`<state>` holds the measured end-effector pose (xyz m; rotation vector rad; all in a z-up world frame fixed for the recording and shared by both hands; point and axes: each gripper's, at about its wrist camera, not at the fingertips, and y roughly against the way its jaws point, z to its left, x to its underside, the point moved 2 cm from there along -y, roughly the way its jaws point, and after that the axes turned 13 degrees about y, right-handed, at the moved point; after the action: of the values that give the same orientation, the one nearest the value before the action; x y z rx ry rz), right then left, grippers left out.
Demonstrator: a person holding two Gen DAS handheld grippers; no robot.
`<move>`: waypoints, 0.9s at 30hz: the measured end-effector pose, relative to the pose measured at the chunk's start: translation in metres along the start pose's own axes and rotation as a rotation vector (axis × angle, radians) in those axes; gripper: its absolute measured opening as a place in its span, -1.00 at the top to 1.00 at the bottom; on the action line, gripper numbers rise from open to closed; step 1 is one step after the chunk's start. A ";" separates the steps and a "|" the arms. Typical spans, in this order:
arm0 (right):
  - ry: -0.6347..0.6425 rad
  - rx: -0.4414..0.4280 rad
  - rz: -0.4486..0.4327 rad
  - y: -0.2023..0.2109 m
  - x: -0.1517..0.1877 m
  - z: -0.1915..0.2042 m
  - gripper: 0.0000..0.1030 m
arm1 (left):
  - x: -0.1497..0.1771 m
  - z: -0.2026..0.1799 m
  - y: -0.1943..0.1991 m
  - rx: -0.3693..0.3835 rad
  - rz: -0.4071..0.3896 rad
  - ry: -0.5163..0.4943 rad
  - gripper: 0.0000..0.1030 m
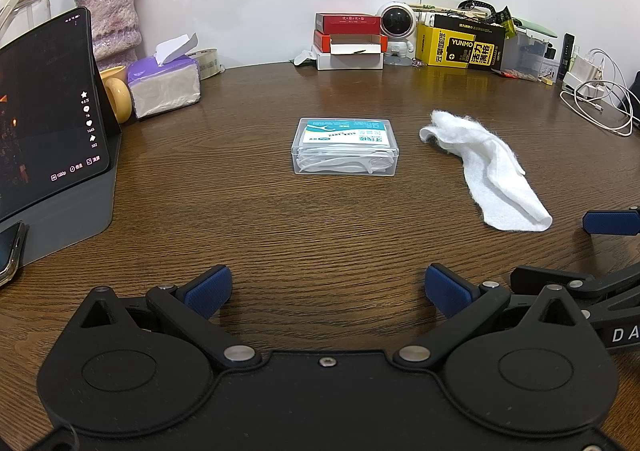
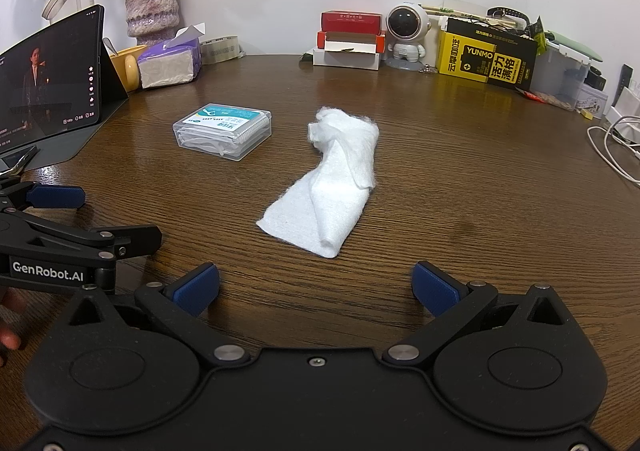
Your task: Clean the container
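Spread claws before lidded container of floss picks

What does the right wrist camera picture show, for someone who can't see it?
A crumpled white cloth lies on a brown wooden table, straight ahead of the open right tongs. A closed clear plastic box of white floss picks sits to its left, untouched, and the left tongs show at the left edge.

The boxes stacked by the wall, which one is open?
The middle box is open: red-orange, its flap folded back to show white inside. The red box above and the white box below are shut.
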<state>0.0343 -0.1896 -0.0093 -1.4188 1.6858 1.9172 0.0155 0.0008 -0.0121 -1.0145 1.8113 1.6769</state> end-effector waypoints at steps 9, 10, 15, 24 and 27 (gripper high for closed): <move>0.000 0.000 0.000 0.000 0.000 0.000 -1.00 | -0.001 0.000 -0.002 0.000 0.000 0.004 -1.00; 0.000 0.000 0.000 0.000 0.000 0.000 -1.00 | -0.002 0.000 -0.004 -0.001 0.000 0.006 -1.00; 0.000 0.000 0.000 0.000 0.000 0.000 -1.00 | 0.000 -0.001 0.000 -0.013 -0.002 0.015 -1.00; 0.000 0.000 0.000 0.000 0.000 0.000 -1.00 | 0.000 -0.001 0.000 -0.014 -0.004 0.015 -1.00; 0.000 0.000 0.000 0.000 0.000 0.000 -1.00 | -0.001 0.000 0.000 -0.013 -0.004 0.015 -1.00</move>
<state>0.0342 -0.1897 -0.0094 -1.4188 1.6858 1.9172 0.0157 0.0007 -0.0115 -1.0386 1.8092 1.6854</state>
